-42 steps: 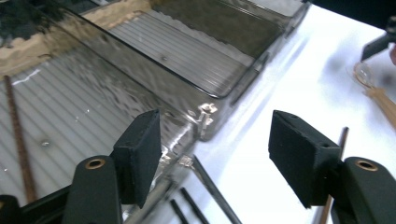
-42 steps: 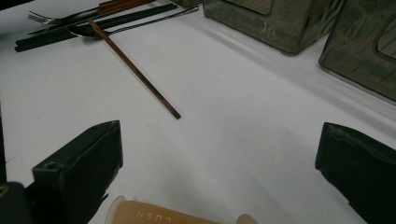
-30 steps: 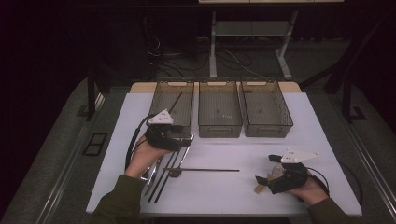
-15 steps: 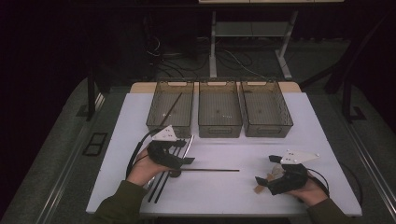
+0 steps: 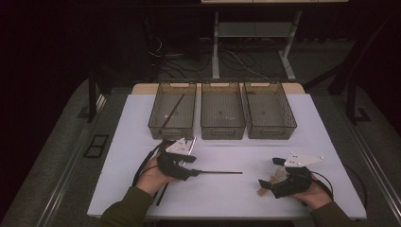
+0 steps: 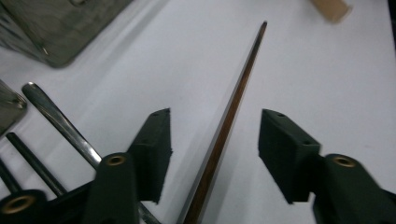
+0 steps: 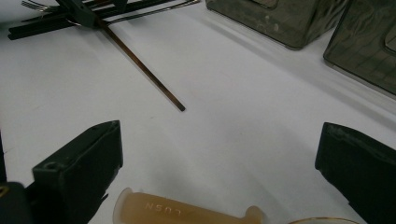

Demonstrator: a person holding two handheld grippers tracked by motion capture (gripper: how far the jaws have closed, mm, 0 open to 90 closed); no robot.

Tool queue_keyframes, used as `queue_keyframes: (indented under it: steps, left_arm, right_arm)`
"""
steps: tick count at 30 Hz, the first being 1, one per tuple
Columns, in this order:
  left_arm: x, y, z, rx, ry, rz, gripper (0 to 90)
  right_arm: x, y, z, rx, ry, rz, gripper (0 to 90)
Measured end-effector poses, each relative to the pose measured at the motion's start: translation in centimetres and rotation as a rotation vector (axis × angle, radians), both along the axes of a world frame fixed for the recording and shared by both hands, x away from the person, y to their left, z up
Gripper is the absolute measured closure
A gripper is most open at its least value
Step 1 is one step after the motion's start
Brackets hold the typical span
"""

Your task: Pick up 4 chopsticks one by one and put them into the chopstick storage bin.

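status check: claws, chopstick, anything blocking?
Left claw closing around chopstick, pads not touching yet. Right claw open, idle. Chopstick flat on table. Path to the trays clear.

Three smoky translucent plastic bins [image 5: 222,117] stand in a row at the white table's [image 5: 321,142] far side; the left bin holds one dark stick [image 5: 172,110].

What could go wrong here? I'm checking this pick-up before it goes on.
The left gripper has been closing around the thin dark stick, pads not yet touching; it may slip or roll. Cutlery lies close beside one jaw and could get caught. The stick's far end could swing toward the tan piece.
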State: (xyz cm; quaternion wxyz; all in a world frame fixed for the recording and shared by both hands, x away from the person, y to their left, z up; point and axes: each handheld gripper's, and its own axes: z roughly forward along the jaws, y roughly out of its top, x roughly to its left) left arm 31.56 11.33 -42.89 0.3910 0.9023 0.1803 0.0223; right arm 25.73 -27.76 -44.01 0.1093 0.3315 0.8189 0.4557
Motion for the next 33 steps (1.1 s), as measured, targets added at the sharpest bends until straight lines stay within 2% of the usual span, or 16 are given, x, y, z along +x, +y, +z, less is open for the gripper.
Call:
queue_keyframes:
  steps: [4,9,23,33]
  left_arm:
    - [0.1,-0.3,-0.5,0.028,0.021,-0.031,58.5]
    - [0.5,-0.4,-0.8,0.030,0.037,-0.044,67.0]
    - [0.8,-0.6,-1.4,0.051,0.052,-0.068,74.2]
    - [1.0,-0.5,-1.5,0.044,0.051,-0.077,79.6]
  right_arm:
    - [0.0,0.1,0.0,-0.002,-0.001,0.002,1.1]
    - [0.0,0.1,0.0,-0.004,0.002,0.000,1.1]
    - [0.1,0.1,-0.1,-0.007,0.004,0.004,1.1]
    - [0.0,0.1,-0.1,-0.007,0.005,0.003,1.1]
